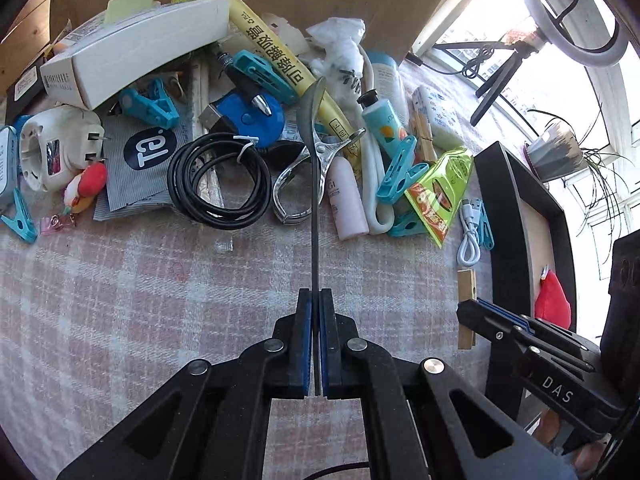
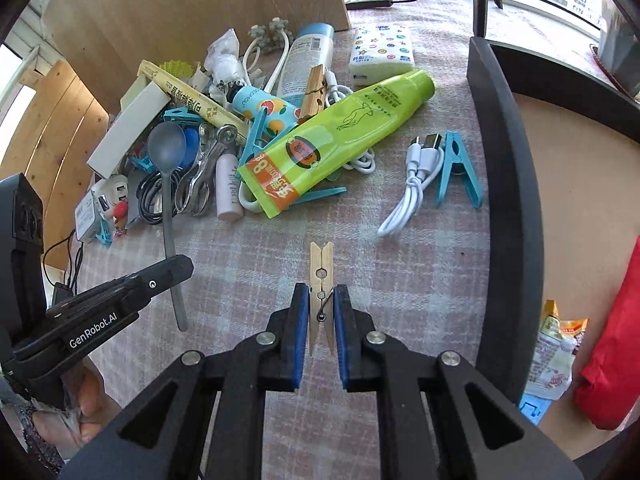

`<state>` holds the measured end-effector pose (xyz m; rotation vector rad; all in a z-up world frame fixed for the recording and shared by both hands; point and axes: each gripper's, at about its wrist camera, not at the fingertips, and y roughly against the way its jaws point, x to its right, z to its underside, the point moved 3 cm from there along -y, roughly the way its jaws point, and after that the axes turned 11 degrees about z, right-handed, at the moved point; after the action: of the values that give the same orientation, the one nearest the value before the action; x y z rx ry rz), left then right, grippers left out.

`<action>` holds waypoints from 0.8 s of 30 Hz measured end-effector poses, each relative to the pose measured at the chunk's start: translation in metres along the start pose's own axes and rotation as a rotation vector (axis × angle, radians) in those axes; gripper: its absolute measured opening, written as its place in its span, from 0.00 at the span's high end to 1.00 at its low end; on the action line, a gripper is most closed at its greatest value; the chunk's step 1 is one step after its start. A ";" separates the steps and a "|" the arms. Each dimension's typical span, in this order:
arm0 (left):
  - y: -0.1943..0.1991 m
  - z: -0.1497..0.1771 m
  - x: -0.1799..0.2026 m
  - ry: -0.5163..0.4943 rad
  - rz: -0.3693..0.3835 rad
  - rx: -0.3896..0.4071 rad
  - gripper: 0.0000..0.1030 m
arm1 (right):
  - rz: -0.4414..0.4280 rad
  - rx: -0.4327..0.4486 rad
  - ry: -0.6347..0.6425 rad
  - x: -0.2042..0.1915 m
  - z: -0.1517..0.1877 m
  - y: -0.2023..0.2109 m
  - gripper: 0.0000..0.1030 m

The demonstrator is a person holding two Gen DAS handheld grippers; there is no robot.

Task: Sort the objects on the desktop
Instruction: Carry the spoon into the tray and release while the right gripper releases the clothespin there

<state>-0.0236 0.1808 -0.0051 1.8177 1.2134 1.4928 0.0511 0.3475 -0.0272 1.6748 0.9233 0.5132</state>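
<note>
Currently the left tongs (image 1: 316, 344) pinch a long grey metal spoon (image 1: 314, 160) by its handle end, so it may pivot, while the right tongs (image 2: 321, 320) clamp a pale wooden clothespin (image 2: 321, 280) that could spring loose over the bench (image 2: 248, 264).

A heap of clutter (image 2: 208, 140) lies on the tablecloth (image 2: 248, 264). Right of the heap lies a cable (image 2: 412, 184), then a clip (image 2: 456, 168), then the tray (image 2: 508, 184).

Bright daylight from window (image 1: 520, 56), panes blown out, soft shadows on tablecloth (image 1: 160, 280), strong fisheye curvature, dark vignetted corners, focus sharp
</note>
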 end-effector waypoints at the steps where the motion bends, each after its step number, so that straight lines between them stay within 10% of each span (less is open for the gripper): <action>1: 0.004 0.002 0.001 -0.005 0.004 0.002 0.98 | -0.001 0.012 -0.008 0.003 0.000 0.005 0.88; 24: -0.054 0.019 0.206 -0.329 0.197 -0.158 0.98 | 0.255 0.108 -0.330 0.199 0.038 0.091 0.88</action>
<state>-0.0220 0.3870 0.0508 2.0203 0.7576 1.2815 0.2270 0.4729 0.0227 1.9179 0.5080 0.3440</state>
